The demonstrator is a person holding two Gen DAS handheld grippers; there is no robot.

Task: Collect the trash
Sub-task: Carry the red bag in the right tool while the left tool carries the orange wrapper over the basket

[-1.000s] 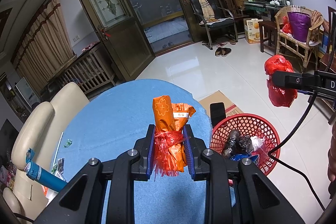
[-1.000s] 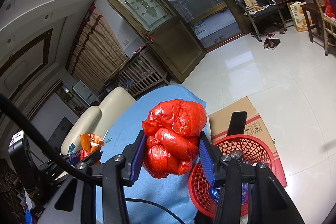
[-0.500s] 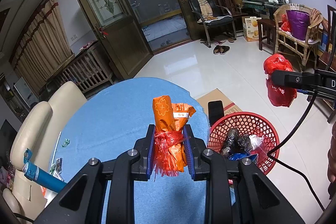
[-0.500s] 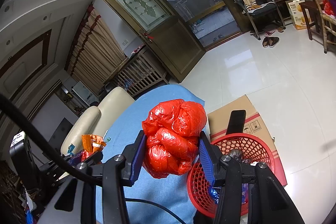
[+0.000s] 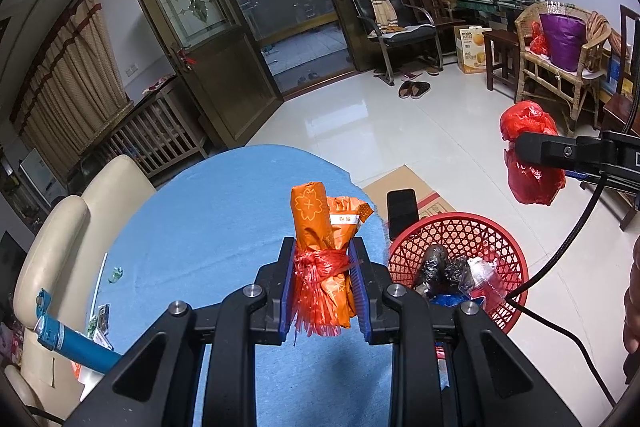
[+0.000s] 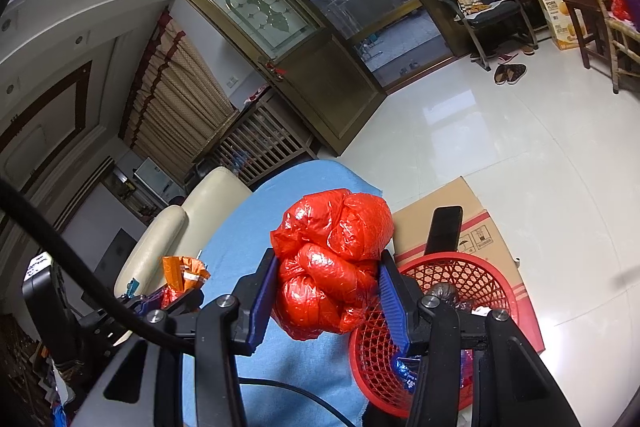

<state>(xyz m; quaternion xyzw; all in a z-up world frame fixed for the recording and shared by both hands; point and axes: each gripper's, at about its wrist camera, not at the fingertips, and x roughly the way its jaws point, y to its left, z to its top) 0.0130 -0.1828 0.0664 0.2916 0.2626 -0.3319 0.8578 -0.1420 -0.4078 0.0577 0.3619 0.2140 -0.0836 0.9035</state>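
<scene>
While gripped: orange bundle (image 5: 323, 259), apparently tied.

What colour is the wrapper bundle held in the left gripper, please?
Orange wrapper bundle, tied with red plastic strips; the left wrist view shows it best.

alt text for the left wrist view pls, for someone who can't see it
The left gripper clamps an orange wrapper bundle tied with red string, above a blue tablecloth. To its right a red mesh basket holds trash on the floor, and the right gripper holds a red plastic bag above it.
</scene>
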